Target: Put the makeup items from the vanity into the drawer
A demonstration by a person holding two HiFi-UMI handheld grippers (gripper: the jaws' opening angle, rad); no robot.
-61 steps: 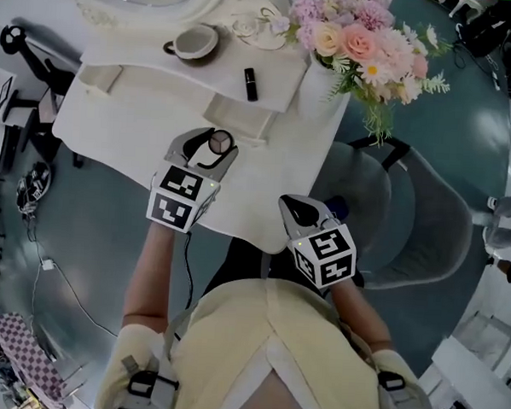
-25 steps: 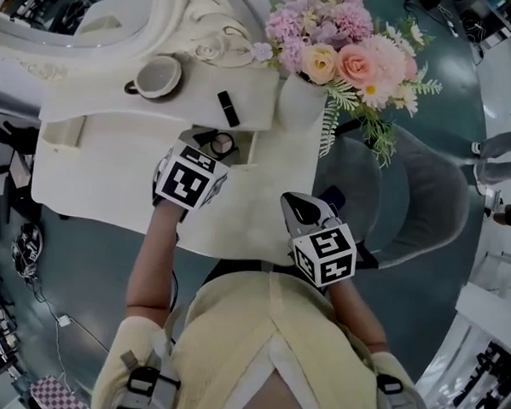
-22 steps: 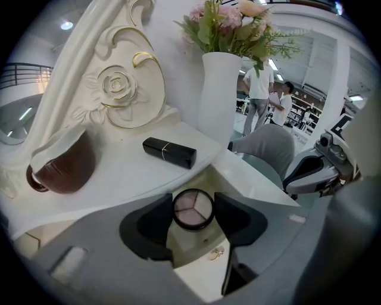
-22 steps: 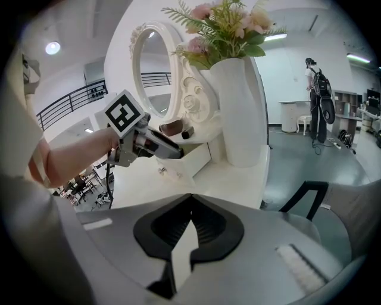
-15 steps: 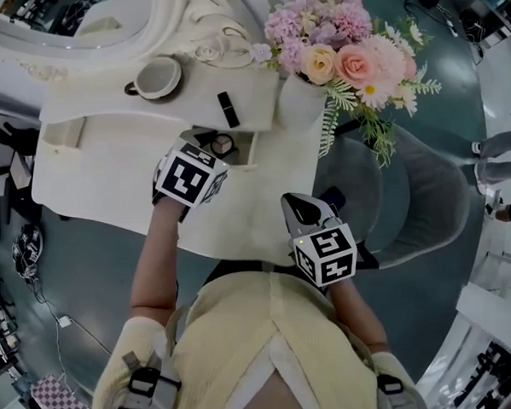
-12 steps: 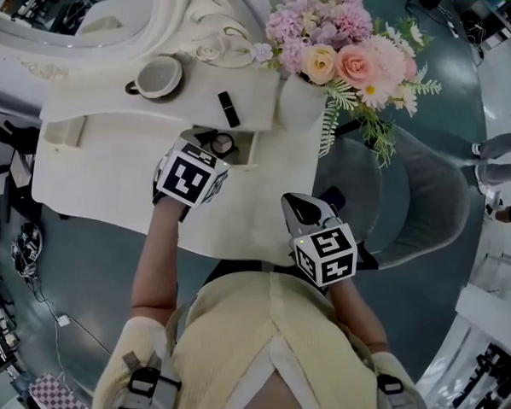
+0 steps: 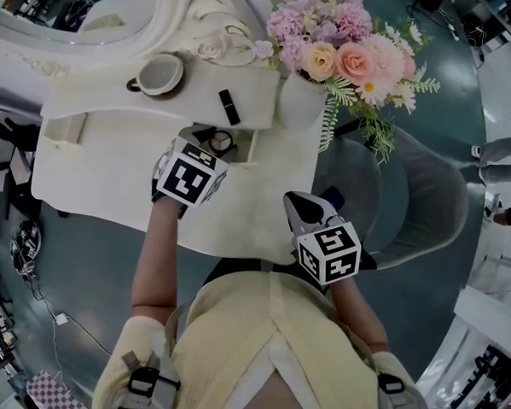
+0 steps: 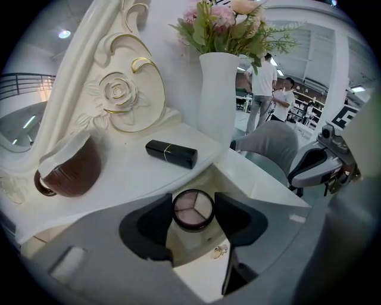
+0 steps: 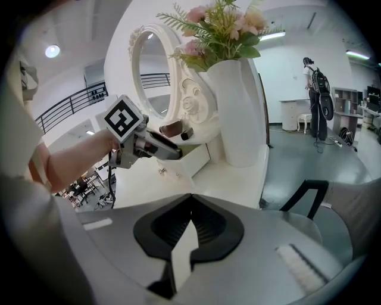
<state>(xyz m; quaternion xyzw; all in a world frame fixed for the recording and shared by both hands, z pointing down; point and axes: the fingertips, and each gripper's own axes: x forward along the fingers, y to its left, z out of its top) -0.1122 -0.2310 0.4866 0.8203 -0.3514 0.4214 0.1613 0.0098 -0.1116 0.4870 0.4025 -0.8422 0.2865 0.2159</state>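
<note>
I am watching the left gripper (image 8: 193, 215) clamping the round compact (image 8: 193, 208), both jaws pressing against its black rim and its three pale shades facing up. It is holding the compact down in the open drawer (image 8: 190, 241), over the cream floor (I cannot tell from here whether it is touching the bottom). In the head view the drawer is standing pulled out from the raised shelf (image 7: 184, 97) of the white vanity (image 7: 103, 174), and the gripper's marker cube is sitting over the drawer's front. The black lipstick (image 8: 171, 153) is lying on its side on the shelf just behind the drawer, apart from the jaws. A brown cup (image 8: 68, 170) is standing to the lipstick's left. The tall white vase (image 8: 218, 98) is standing to its right, with pink and white flowers (image 7: 349, 42) spreading above it. The right gripper (image 9: 190, 199) is keeping its jaws together with nothing between them. It is hovering over the vanity's near right edge, well apart from the drawer and pointing towards the vase. A grey chair (image 7: 409, 207) is standing just beside that end of the vanity.
</note>
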